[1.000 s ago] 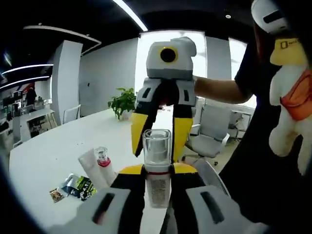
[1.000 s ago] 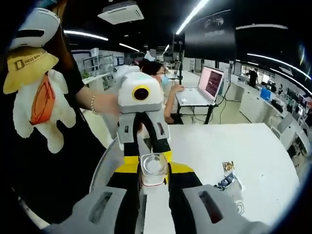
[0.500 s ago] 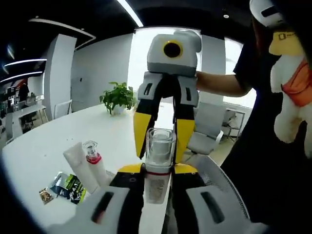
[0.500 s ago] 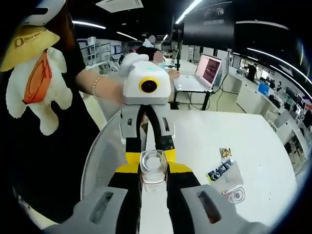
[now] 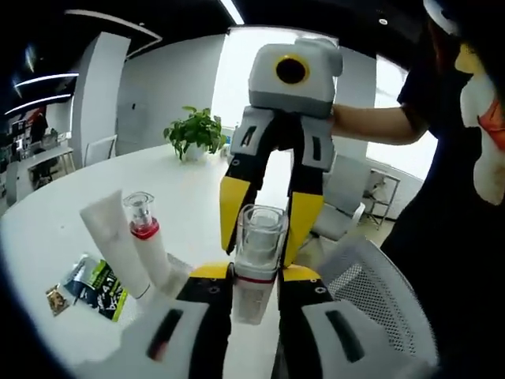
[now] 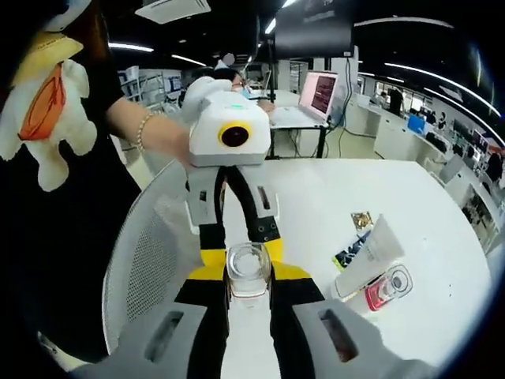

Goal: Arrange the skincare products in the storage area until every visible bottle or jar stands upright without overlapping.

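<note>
- Left gripper view: the left gripper (image 5: pixel 254 278) is closed on the body of a clear-capped bottle (image 5: pixel 256 251), held upright at centre. The right gripper (image 5: pixel 271 212) comes in from 12 o'clock, its yellow jaws flanking the clear cap; whether they actually press it cannot be told.
- Change here: over the last second the white tube (image 5: pixel 115 245) and the red-collared bottle (image 5: pixel 147 249), leaning together at 9 o'clock, have grown larger and nearer, with the sachets (image 5: pixel 85 284) at 8 o'clock. The camera has shifted, not the items.
- Right gripper view: the same bottle (image 6: pixel 248 272) sits at centre between both grippers. The tube (image 6: pixel 368 256) and red-collared bottle (image 6: pixel 388 287), now at 3 to 4 o'clock, were barely in frame before.
- Judgement: the held bottle is being brought toward the white table (image 6: pixel 442 260); the leaning pair is not yet upright.
</note>
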Available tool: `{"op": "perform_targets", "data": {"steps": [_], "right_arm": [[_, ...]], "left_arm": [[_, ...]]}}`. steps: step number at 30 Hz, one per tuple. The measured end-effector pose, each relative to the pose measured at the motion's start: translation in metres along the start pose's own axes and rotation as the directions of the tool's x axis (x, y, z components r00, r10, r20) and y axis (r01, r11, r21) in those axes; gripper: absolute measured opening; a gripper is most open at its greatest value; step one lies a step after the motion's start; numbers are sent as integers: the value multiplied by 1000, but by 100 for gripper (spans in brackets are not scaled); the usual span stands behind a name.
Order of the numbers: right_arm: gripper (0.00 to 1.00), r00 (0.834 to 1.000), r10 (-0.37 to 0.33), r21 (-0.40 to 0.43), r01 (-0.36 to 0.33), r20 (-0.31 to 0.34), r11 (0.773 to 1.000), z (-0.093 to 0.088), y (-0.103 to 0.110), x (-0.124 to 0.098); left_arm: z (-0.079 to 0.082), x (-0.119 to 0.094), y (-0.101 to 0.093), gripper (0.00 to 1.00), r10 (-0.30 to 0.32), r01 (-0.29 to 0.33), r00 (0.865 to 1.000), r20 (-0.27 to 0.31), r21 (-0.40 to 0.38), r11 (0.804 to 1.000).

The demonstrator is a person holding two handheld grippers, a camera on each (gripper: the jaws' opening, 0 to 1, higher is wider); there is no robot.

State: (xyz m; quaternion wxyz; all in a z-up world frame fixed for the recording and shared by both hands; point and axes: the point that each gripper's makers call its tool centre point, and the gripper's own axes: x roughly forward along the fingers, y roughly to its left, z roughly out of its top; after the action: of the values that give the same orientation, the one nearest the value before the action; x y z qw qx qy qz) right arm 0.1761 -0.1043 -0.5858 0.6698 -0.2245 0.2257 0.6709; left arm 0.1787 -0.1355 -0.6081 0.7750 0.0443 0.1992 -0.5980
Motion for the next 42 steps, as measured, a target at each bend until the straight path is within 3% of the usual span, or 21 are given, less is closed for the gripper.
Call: {"op": "perform_targets", "data": {"steps": [7, 11, 14, 27, 42], "right_arm": [[18, 1000, -5, 19, 5, -18, 1000, -21, -14, 7], [18, 1000, -9, 46, 9, 15, 999, -24, -25, 8], [18, 1000, -9, 33, 9, 6, 999, -31, -31, 13], [18, 1000, -29, 50, 28, 10, 998, -50, -65, 39], [19, 995, -81, 29, 83, -56, 996, -66, -80, 59]], "left_arm": [[-22, 20, 24, 16, 1, -2, 1000, -30, -33, 999], [-34, 29, 33, 16, 11, -13, 999, -53, -36, 999], [-37, 34, 41, 16, 26, -29, 998, -59, -49, 998], [-64, 39, 82, 16, 77, -81, 990, -117, -36, 996], [-84, 43, 100, 16, 64, -66, 986, -153, -9, 998]]}}
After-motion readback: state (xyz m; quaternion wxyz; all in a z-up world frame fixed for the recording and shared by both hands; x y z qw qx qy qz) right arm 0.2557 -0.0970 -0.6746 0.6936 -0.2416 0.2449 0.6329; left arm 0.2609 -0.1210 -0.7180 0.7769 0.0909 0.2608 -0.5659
